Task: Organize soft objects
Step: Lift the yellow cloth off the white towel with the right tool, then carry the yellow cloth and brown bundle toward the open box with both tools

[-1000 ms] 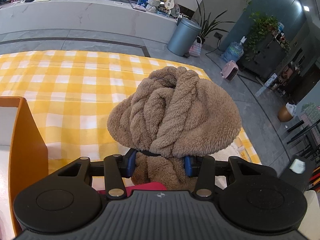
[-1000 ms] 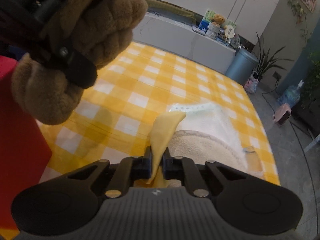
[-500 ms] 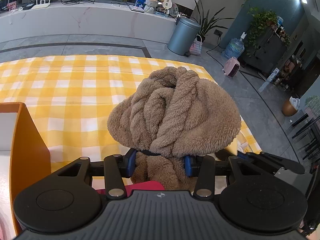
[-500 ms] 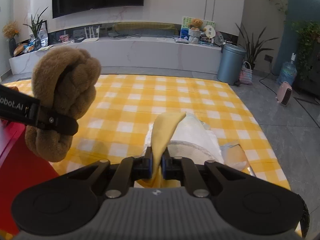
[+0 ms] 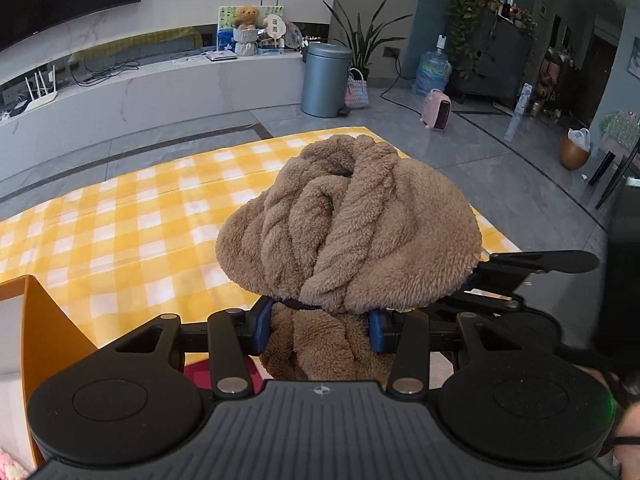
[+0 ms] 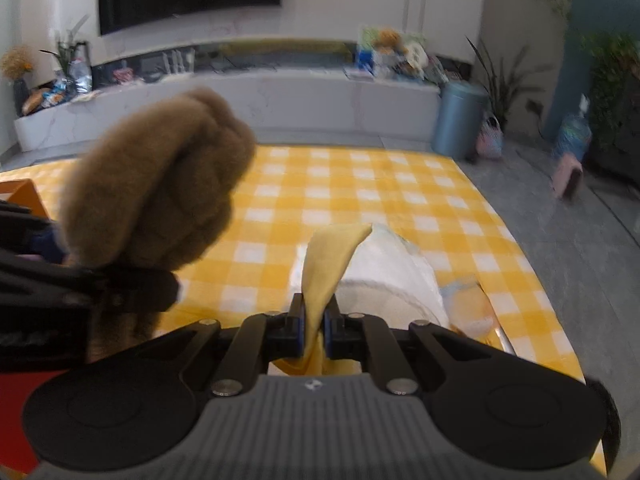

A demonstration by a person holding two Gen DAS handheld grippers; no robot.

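No lettering, label or number can be read in either view; the far poster (image 5: 250,26) by the teddy bear is too small.

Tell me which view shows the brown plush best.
The left wrist view: the brown plush fills the centre, sharp, clamped in the left gripper. The right wrist view shows it only from the side, blurred, at the left edge.

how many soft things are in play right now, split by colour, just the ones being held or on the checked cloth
brown: 1, the brown knotted plush, clamped in the left gripper
yellow: 1, the yellow cloth, pinched in the right gripper
white: 1, the white plush item behind the yellow cloth, over the yellow checked cloth
total: 3
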